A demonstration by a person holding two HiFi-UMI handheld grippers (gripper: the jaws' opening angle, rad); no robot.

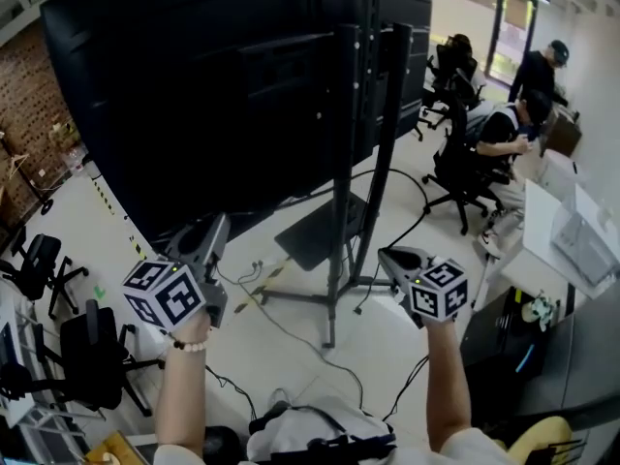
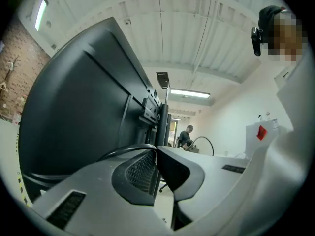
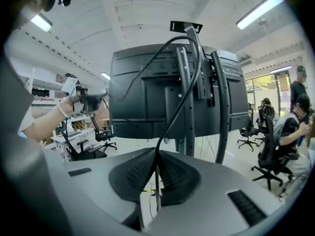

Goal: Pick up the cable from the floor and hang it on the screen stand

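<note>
A big black screen (image 1: 223,85) hangs on a dark metal stand (image 1: 341,163) straight ahead. The black cable (image 3: 183,90) rises from my right gripper (image 3: 156,156), loops over the top of the stand's post (image 3: 189,31) and drops left toward my left gripper (image 3: 91,101). The right gripper (image 1: 389,257), just right of the stand, is shut on the cable. My left gripper (image 1: 215,232) is below the screen's lower edge. In the left gripper view the cable (image 2: 125,150) curves out leftward from the shut left gripper (image 2: 156,154).
The stand's base bars (image 1: 291,300) and loose floor cables (image 1: 300,342) lie between my arms. Black office chairs (image 1: 82,356) stand at the left. People sit on chairs (image 1: 465,163) at the right by white desks (image 1: 562,235). A brick wall (image 1: 29,114) is far left.
</note>
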